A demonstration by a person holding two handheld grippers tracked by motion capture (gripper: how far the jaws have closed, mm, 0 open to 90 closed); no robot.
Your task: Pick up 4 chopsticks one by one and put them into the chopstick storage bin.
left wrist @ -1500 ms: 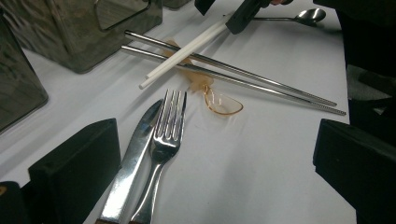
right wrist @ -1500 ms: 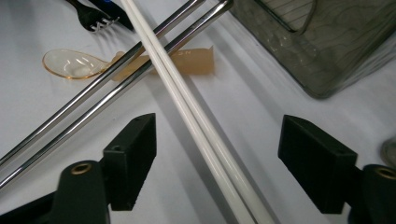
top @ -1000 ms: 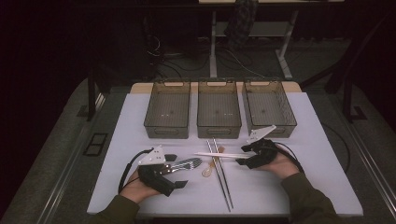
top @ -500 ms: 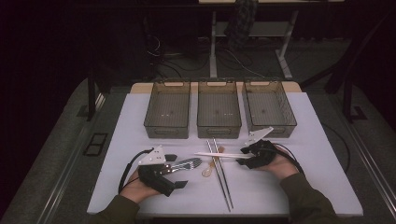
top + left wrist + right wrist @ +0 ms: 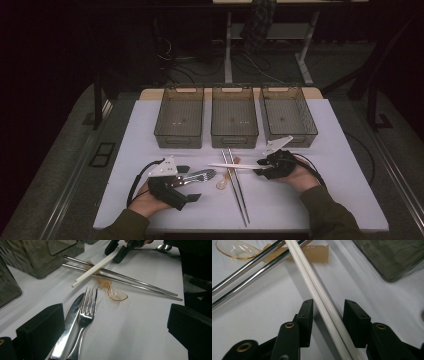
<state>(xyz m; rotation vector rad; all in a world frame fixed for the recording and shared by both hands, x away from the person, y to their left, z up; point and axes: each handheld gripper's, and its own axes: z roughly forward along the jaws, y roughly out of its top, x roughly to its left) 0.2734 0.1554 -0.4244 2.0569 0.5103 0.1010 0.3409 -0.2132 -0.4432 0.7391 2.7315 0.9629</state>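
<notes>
your right gripper point(image 5: 327, 322) | jaws parted, astride the white chopsticks point(image 5: 317, 297) | their long axis runs left from it | left gripper point(image 5: 112, 332) open, farther

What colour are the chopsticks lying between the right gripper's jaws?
White: the chopsticks are a plain glossy white pair, seen best in the right gripper view.

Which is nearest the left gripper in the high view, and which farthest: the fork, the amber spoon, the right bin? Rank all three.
1. Fork: lies at the left gripper, between its fingers.
2. Amber spoon: just right of the fork, beside the steel chopsticks.
3. Right bin: far corner, back right.
</notes>
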